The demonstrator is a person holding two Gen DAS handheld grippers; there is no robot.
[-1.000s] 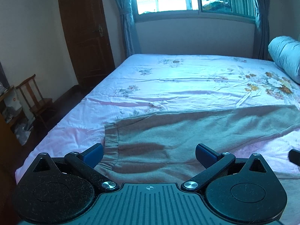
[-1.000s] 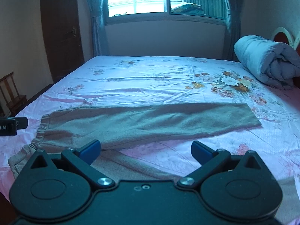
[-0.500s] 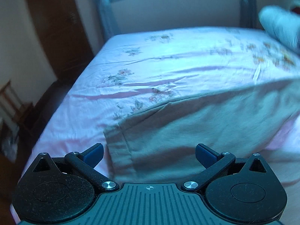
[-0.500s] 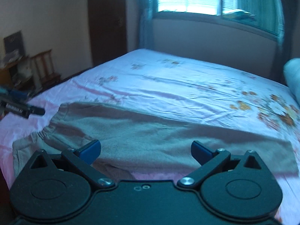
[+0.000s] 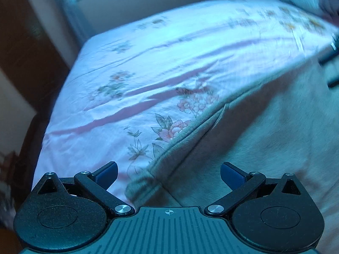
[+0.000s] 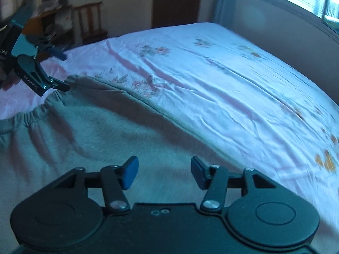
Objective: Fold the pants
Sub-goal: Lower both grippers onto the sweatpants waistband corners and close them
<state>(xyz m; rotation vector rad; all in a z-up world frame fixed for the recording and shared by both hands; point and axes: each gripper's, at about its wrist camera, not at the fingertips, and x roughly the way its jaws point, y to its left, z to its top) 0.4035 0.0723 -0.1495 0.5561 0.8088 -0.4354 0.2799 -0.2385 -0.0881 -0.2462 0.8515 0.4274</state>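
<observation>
**Approach to the waistband: risks of a poor pinch**

Left wrist view: left gripper, jaws spread, nothing between, above the corner of the grey-green fleece pants lying on the pink floral bedsheet; it may snag sheet too. Right wrist view: right gripper, jaws closing, empty, over the pants; closing early may catch one layer.

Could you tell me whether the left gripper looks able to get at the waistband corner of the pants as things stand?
Probably yes. The left gripper has its jaws wide open right over the waistband corner of the pants, which lie flat on the bed sheet. Nothing stands between them.
</observation>
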